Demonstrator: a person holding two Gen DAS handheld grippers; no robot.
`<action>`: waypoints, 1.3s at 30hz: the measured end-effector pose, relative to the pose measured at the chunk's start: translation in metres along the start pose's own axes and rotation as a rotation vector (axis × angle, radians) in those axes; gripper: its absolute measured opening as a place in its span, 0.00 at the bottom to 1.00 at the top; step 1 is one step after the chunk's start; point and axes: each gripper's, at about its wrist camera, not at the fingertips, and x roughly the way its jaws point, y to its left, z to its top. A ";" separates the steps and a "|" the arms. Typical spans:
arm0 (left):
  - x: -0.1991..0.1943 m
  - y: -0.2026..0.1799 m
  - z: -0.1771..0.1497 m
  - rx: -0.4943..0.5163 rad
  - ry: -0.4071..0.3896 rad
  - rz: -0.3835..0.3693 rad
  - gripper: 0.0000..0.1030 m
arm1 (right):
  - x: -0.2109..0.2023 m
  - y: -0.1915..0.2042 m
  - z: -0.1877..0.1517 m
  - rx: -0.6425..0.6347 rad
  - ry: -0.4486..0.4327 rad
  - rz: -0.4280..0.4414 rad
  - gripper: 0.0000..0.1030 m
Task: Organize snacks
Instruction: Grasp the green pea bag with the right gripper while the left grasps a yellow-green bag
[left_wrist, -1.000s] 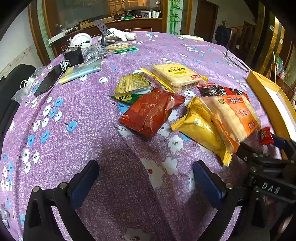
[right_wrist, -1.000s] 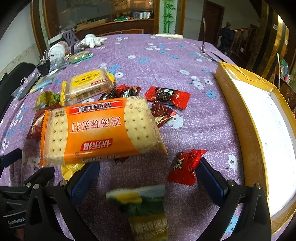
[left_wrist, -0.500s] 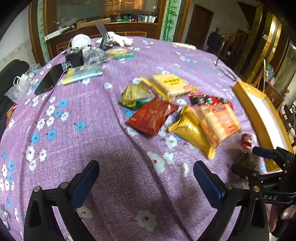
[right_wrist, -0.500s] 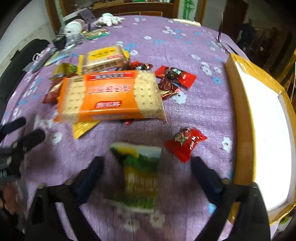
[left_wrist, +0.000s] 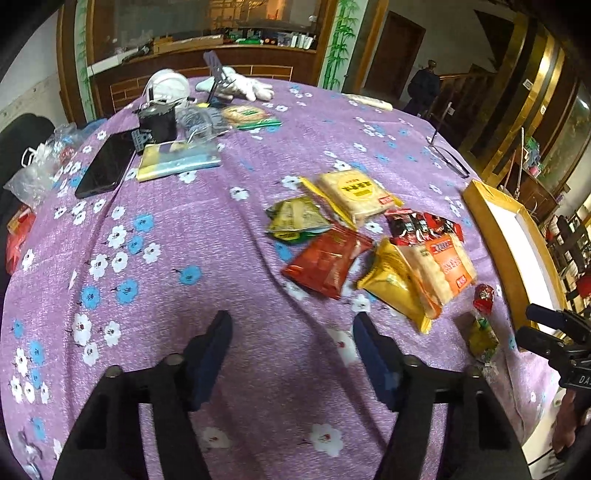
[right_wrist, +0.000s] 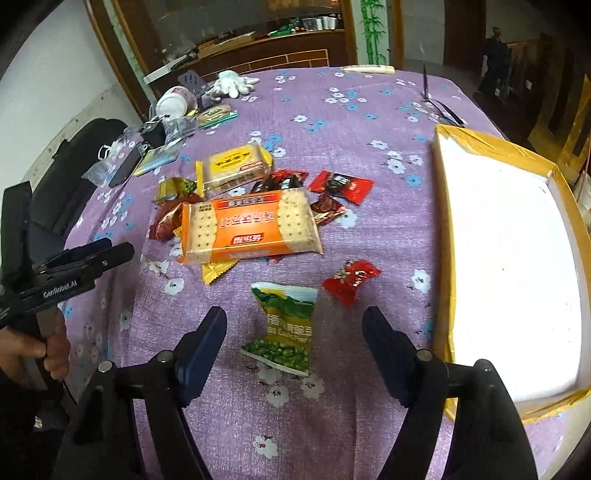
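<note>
The right hand-held gripper (right_wrist: 293, 341) hangs at the bottom centre of the right wrist view with its blue-padded fingers (right_wrist: 201, 349) spread apart and grasping nothing; between them, touching neither, lies a green and white pea-snack packet (right_wrist: 284, 326) flat on the purple flowered cloth of the surface (right_wrist: 369, 122); just to its upper right sits a small red wrapped candy (right_wrist: 351, 280); above, at the frame's centre, a large orange cracker pack (right_wrist: 247, 227) rests on top of a yellow foil pouch (right_wrist: 218, 269) and partly over a dark red snack bag (right_wrist: 168, 221); further up lie a pale yellow biscuit pack (right_wrist: 234, 166) and several red and black sachets (right_wrist: 341, 186); along the right edge stands a shallow box with yellow taped rim and white inside (right_wrist: 443, 236), holding no snacks in the part that shows.

The left hand-held gripper (left_wrist: 291, 354) fills the bottom of the left wrist view, jaws released over bare cloth, well apart from the snack pile at centre right; in the upper left of that frame lie a black phone (left_wrist: 105, 166), a white glove (left_wrist: 240, 86) and a white mask (left_wrist: 166, 86); the same gripper shows side-on at the left edge of the right wrist view, held by a hand (right_wrist: 40, 350).
</note>
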 end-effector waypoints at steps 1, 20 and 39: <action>0.000 0.003 0.003 0.000 0.007 -0.005 0.57 | -0.001 -0.001 0.000 0.003 -0.004 0.003 0.73; 0.067 -0.018 0.088 0.129 0.057 -0.031 0.40 | -0.013 -0.010 -0.006 0.058 -0.013 0.056 0.58; 0.080 -0.004 0.063 0.146 0.000 -0.008 0.39 | 0.029 -0.011 -0.018 0.124 0.128 0.057 0.41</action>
